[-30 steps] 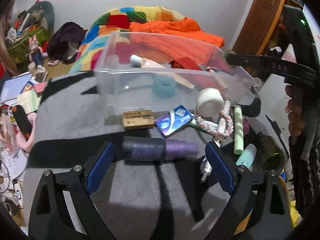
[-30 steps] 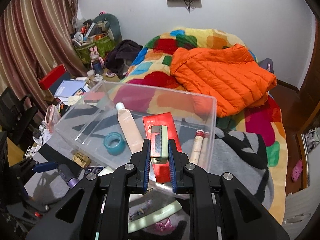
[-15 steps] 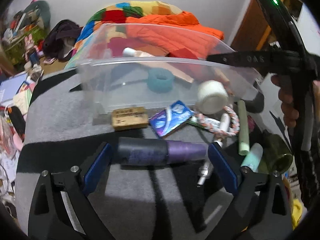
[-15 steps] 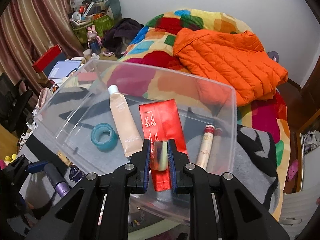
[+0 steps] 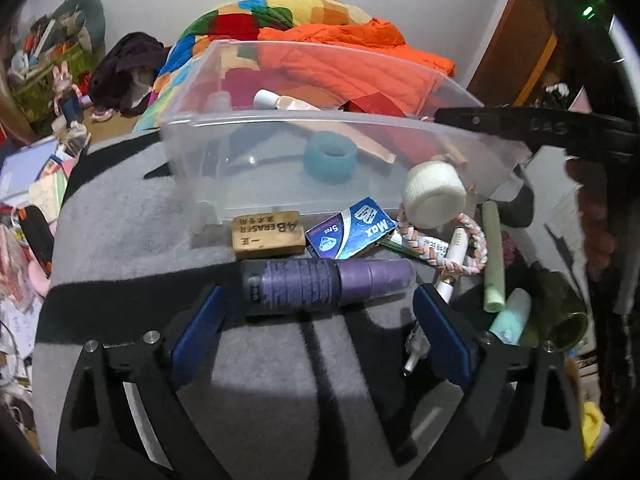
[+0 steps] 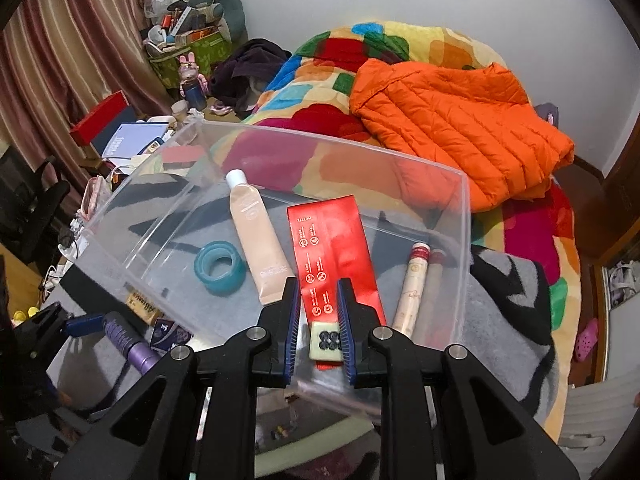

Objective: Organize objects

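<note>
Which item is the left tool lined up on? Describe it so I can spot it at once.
Find the clear plastic bin on the grey blanket; a tan eraser block lies against its near wall. Just nearer, between the open left tool fingers, lies the purple cylindrical bottle, the only dark, ribbed cylinder there.

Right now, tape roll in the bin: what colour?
Teal tape roll; clearest in the right wrist view.

Right gripper [image 6: 319,304] over the clear bin [image 6: 466,216].
Your fingers flank a pale tile [image 6: 325,343] on the red packet [image 6: 332,248]; teal tape roll [image 6: 219,267] lies left.
</note>
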Demonstrator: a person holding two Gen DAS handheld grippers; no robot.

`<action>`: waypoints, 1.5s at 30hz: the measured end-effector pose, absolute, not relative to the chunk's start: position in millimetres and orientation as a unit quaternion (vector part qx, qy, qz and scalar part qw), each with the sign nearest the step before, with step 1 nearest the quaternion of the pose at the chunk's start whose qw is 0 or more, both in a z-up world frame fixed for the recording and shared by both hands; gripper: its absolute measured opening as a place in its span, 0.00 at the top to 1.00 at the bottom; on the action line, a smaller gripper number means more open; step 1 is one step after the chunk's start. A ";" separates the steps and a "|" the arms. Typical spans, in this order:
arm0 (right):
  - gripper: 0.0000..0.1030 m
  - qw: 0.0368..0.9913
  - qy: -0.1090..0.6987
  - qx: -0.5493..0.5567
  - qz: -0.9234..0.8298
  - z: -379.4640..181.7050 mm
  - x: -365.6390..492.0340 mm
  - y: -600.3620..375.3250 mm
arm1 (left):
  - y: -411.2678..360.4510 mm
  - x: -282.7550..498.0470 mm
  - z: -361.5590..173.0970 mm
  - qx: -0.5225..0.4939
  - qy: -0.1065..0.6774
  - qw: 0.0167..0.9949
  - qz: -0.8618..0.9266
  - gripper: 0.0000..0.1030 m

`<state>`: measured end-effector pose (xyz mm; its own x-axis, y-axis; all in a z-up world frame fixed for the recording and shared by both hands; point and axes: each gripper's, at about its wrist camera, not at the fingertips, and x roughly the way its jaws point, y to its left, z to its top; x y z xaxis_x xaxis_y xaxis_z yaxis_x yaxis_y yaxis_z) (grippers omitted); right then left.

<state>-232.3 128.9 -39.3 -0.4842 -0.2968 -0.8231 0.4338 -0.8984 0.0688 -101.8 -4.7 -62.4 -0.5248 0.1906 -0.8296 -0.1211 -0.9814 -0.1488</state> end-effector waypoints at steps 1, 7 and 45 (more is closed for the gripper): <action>0.80 0.211 0.078 0.457 -0.860 -37.8 -229.7 129.9 | -1.3 -102.2 -63.8 -0.480 -0.028 0.087 0.872 0.07; 0.66 0.202 0.091 0.422 -0.879 -24.7 -202.7 141.1 | 9.3 -108.9 -67.1 -0.490 -0.009 0.070 0.869 0.07; 0.38 0.175 -0.015 0.468 -0.866 -60.6 -90.3 191.1 | -19.7 -201.5 -9.2 -0.437 0.004 0.001 0.899 0.18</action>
